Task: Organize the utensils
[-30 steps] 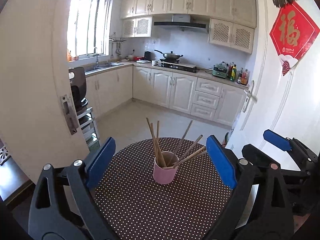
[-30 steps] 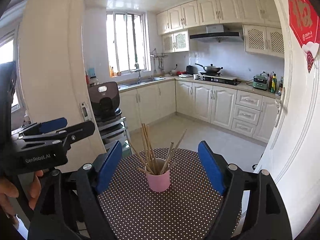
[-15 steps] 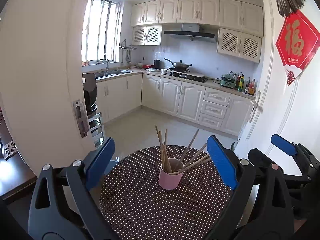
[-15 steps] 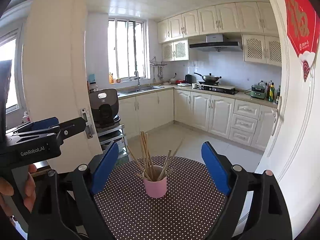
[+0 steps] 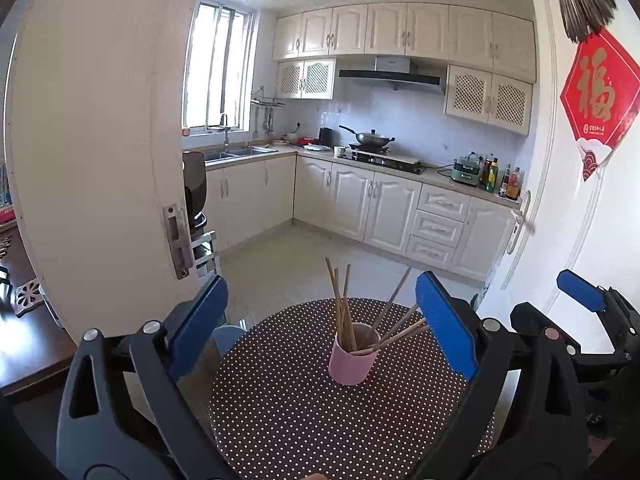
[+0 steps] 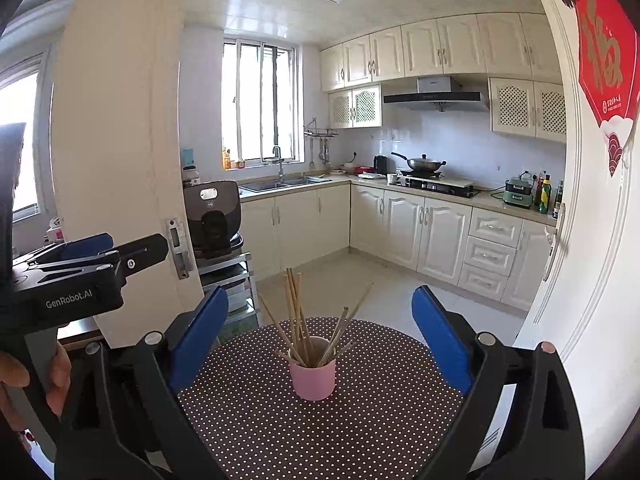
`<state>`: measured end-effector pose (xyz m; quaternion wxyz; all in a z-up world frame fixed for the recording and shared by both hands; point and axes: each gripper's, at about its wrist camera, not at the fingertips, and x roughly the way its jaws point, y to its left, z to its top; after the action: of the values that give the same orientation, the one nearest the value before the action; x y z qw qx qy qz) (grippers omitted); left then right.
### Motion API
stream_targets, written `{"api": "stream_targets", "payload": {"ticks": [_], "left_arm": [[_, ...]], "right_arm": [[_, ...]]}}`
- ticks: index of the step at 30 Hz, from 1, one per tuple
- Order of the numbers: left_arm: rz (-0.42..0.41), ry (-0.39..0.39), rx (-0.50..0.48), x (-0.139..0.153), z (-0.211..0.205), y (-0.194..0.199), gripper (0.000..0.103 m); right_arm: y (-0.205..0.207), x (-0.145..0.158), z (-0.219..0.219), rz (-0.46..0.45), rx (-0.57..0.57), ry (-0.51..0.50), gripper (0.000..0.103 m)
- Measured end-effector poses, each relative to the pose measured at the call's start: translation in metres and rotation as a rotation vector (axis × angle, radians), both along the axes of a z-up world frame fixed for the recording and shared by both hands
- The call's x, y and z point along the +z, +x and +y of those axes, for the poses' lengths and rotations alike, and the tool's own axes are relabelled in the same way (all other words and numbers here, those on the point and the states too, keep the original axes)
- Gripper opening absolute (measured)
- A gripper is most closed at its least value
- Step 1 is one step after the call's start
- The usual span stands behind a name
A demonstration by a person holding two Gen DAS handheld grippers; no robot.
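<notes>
A pink cup (image 5: 353,360) stands on a round brown table with white dots (image 5: 280,412). Several wooden chopsticks (image 5: 342,308) stick up out of it and fan to the right. The cup (image 6: 312,376) and chopsticks (image 6: 296,312) also show in the right wrist view, on the same table (image 6: 360,420). My left gripper (image 5: 320,328) is open and empty, held back from the cup and above the table. My right gripper (image 6: 320,332) is open and empty, also back from the cup. Each gripper shows at the other view's edge.
A white door edge with a latch plate (image 5: 178,240) stands to the left. A white door with a red paper decoration (image 5: 598,100) is on the right. Kitchen cabinets (image 5: 380,208) and tiled floor (image 5: 300,264) lie beyond the table. A blue stool (image 5: 226,336) sits beside the table's left.
Both grippers have risen and tilted up a little, so the cup sits lower in both views. The jaws stay open and the cup and chopsticks have not moved.
</notes>
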<state>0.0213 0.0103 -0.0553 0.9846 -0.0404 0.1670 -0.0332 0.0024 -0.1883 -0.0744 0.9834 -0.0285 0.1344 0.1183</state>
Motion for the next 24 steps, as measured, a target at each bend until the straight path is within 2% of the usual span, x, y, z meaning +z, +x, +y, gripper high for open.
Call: {"api": "stream_targets", "payload": {"ticks": [24], "left_arm": [[-0.044,0.044,-0.010,0.002,-0.012,-0.003,0.093]], "right_arm": [[0.002,0.001,0.002,-0.010,-0.005,-0.010,0.093]]}}
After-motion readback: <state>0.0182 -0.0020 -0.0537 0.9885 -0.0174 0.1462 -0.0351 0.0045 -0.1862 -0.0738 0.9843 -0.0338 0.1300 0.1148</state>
